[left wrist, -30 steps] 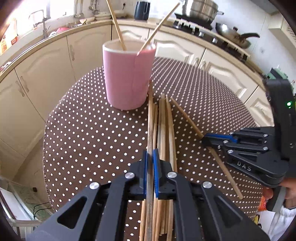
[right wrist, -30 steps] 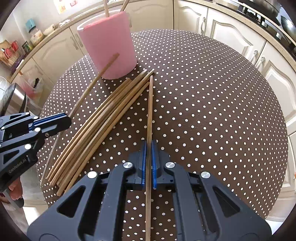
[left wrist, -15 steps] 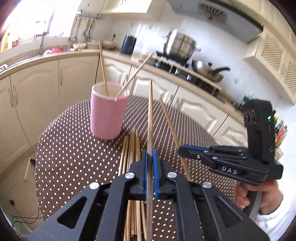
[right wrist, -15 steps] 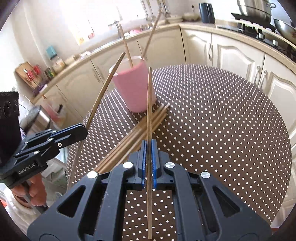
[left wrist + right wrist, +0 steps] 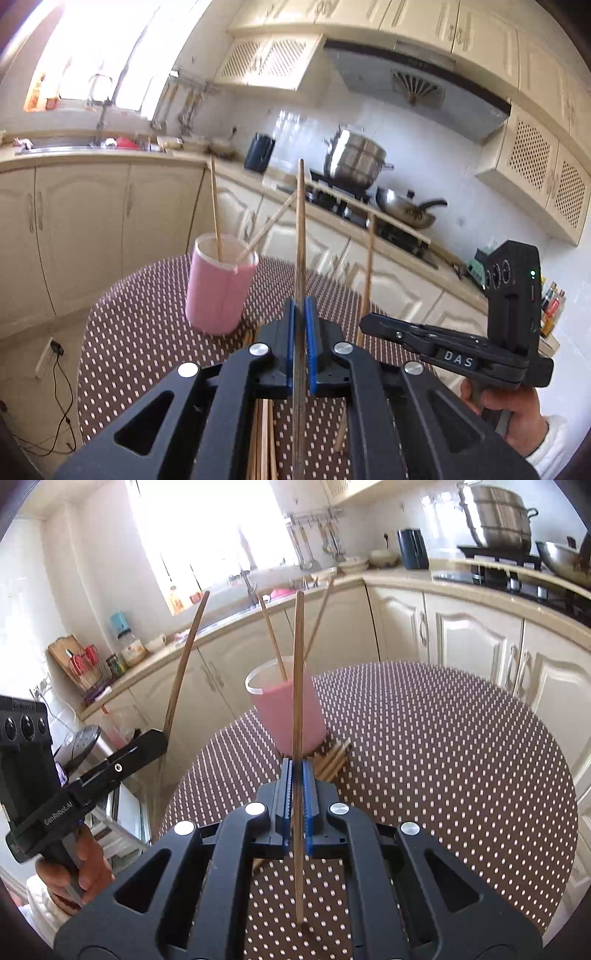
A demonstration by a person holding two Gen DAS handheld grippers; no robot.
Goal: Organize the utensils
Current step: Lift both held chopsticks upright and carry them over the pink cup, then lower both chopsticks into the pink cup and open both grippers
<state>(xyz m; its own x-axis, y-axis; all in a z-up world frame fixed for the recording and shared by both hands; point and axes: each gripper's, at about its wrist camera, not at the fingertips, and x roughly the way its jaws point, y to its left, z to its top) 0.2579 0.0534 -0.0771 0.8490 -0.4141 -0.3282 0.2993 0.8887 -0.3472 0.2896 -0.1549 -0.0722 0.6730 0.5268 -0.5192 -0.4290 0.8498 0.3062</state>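
Two chopsticks raised | left gripper (image 5: 300, 314) fingers pinch one (image 5: 300, 236) | right gripper (image 5: 296, 775) fingers another (image 5: 297, 686)

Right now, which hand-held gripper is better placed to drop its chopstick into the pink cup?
Probably the right hand-held gripper: its chopstick lines up with the cup just ahead. The left hand-held gripper has the cup off to its left.

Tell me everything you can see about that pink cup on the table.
The pink cup is a plain cylinder with no handle seen, a matte pink outside and a pale whitish rim and inside. It stands upright on the brown polka-dot tablecloth. Two wooden chopsticks stand in it, leaning apart against the rim. More loose chopsticks lie on the cloth by its base. Neither gripper touches it.
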